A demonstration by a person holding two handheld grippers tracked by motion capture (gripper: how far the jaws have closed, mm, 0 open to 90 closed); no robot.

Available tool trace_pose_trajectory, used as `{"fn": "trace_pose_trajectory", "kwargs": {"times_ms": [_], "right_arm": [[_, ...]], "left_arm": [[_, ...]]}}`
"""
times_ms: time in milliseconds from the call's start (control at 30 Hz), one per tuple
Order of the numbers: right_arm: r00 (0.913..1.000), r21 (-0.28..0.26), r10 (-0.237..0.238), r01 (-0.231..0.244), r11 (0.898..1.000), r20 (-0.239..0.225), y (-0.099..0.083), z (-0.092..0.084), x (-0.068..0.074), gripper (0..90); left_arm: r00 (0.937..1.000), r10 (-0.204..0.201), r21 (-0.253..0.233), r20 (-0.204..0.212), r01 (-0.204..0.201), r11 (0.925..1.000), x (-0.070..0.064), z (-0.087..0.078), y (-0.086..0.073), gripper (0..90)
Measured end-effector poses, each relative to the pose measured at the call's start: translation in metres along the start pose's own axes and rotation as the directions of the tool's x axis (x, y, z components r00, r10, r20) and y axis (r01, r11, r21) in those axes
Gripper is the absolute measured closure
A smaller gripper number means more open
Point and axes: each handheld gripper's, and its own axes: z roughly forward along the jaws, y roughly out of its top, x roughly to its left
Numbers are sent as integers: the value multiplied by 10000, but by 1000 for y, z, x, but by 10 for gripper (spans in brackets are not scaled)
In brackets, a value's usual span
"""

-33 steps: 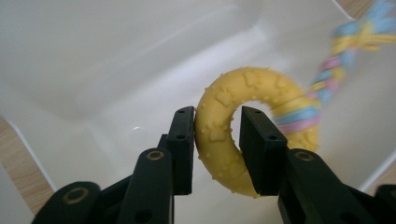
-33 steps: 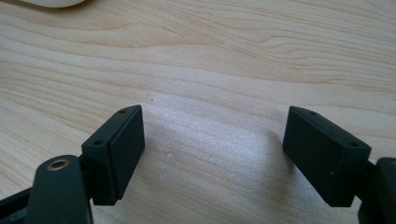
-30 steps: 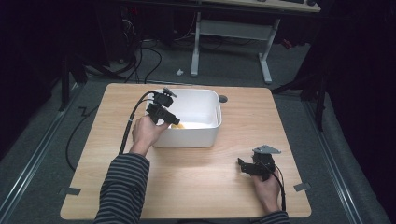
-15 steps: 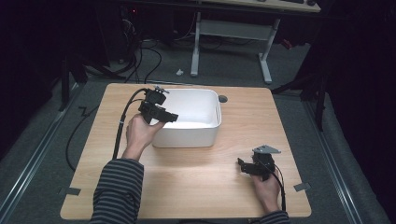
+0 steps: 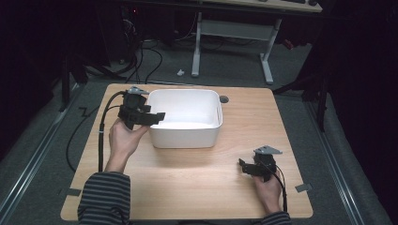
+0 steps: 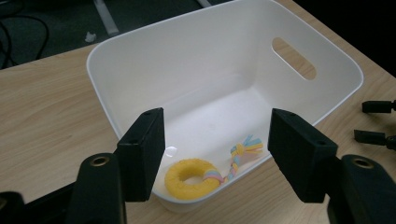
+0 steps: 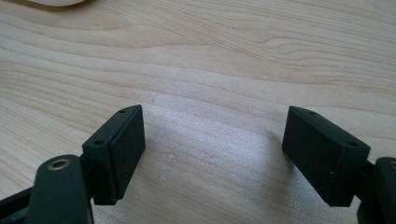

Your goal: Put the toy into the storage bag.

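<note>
Since a second ago the left gripper has drawn back out of the white plastic bin toward the person's left, and it now hangs over the bin's left rim with its jaws pointing across the opening. Half a second ago it was still a little farther in over the rim. The right gripper has not shifted at all in that time.

Seen from the left gripper view, the left gripper has its jaws spread wide with nothing between them and touches nothing. Just ahead of and below the jaws, on the floor of the white plastic bin against the wall nearest the gripper, lies a yellow ring toy with a short pastel braided rope knotted to it and fraying into a tassel. The ring lies flat, in line with the gap between the jaws; the tassel points toward the right-hand jaw. The bin's far wall has an oval handle slot.

The right gripper sits well apart from the bin, low over the bare wooden table, held in the person's right hand. Its jaws are also wide apart and hold nothing; whether they touch the wood I cannot tell.
</note>
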Motion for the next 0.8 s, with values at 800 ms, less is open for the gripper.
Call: {"fn": "trace_pose_trajectory", "kwargs": {"times_ms": [800], "right_arm": [[10000,-2,2,-2,10000,-2,0,0,0,213]], "left_arm": [[9958,-613,-1285,-678,522,9903,23,-58,-46,323]]}}
